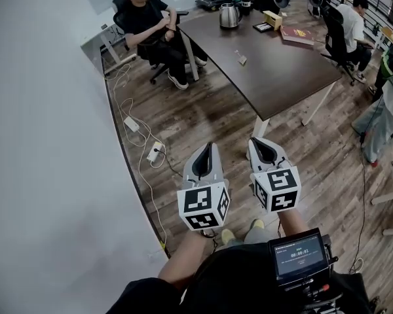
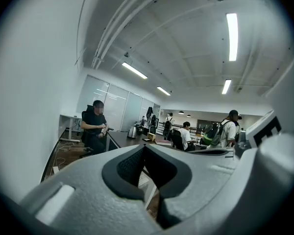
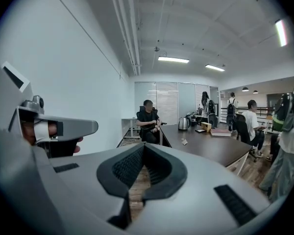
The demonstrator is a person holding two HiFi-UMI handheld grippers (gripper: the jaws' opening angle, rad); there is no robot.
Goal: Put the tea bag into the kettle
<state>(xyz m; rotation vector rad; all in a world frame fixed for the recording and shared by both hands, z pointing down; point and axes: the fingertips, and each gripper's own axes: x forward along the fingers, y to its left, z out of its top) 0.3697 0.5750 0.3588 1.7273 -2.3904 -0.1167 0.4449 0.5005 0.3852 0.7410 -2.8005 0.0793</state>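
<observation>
A steel kettle [image 1: 230,15] stands at the far end of the dark brown table [image 1: 275,77]. The small tea bag [image 1: 241,58] lies alone on the tabletop, nearer to me than the kettle. Both grippers hang over the wooden floor, well short of the table's near corner. My left gripper [image 1: 209,148] is shut with nothing in it, and my right gripper [image 1: 259,142] beside it is shut and empty too. In the right gripper view the kettle [image 3: 183,123] and tea bag [image 3: 184,142] show far beyond the shut right gripper [image 3: 143,145]. The left gripper view shows the shut left gripper [image 2: 145,147] and the distant kettle [image 2: 133,131].
A person [image 1: 147,25] sits on an office chair at the table's far left corner. A cardboard box [image 1: 275,21] and a red book [image 1: 297,34] lie near the kettle. A power strip [image 1: 154,153] and cables run along the white wall at left. More people [image 1: 350,25] are at right.
</observation>
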